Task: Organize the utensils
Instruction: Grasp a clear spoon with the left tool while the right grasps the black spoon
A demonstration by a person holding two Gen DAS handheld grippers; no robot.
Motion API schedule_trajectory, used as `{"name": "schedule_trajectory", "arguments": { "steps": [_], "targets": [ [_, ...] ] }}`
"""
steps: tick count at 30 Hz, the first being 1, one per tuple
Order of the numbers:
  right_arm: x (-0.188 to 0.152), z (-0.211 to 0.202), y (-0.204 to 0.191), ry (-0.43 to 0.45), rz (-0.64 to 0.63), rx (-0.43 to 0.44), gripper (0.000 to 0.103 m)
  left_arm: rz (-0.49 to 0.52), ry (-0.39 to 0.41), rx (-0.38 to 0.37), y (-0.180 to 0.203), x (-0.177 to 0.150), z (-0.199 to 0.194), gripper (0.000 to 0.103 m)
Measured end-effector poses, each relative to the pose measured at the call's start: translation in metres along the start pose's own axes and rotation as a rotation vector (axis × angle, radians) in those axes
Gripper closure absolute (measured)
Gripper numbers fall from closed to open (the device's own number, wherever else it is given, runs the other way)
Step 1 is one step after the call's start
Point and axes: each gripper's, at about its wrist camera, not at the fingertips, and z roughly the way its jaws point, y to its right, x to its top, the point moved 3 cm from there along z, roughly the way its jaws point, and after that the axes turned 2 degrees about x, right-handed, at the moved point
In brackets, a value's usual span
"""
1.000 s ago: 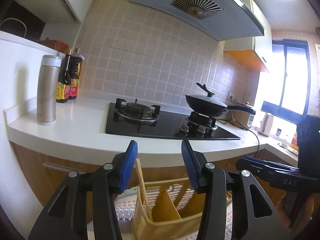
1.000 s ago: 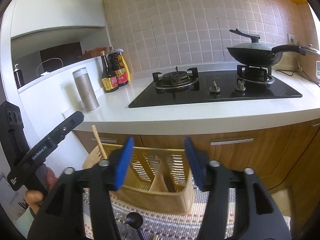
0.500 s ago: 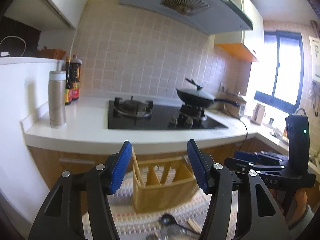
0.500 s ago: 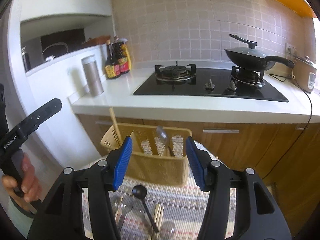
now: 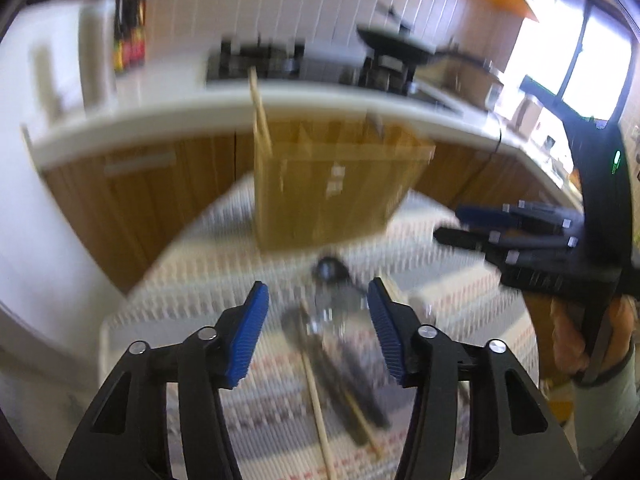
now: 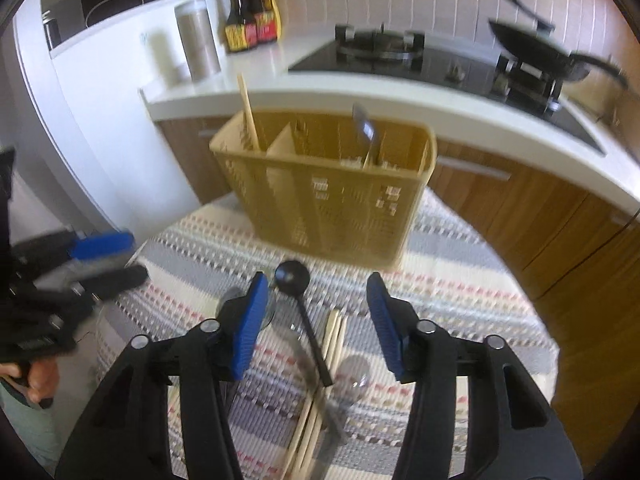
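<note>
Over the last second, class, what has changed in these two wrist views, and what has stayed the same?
Both grippers tipped downward: the left gripper and right gripper now look at the utensils lying on the striped mat, including the black ladle, which were barely in view before. Nothing was grasped; both pairs of fingers stay open and empty. The yellow caddy keeps its upright chopstick.

Motion blur smears the utensils (image 5: 340, 344) and caddy (image 5: 336, 188) together.

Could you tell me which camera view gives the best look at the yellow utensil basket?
The right wrist view: the yellow utensil basket is fairly sharp there, from above, showing its dividers, a chopstick and a metal utensil inside. In the left wrist view it is heavily motion-blurred, so its compartments barely show.
</note>
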Motion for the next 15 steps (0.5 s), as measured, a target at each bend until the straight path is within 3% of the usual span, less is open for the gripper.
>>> {"name": "schedule_trajectory", "arguments": {
  "steps": [6, 15],
  "targets": [
    [-0.011, 0.037, 0.006, -0.107, 0.039, 0.058, 0.066, -0.073, -0.190, -0.028, -0.014, -0.033, 0.054, 0.061],
    [-0.011, 0.093, -0.005, -0.225, 0.000, 0.067, 0.070, -0.084, -0.278, -0.002, -0.013, -0.052, 0.098, 0.062]
  ]
}}
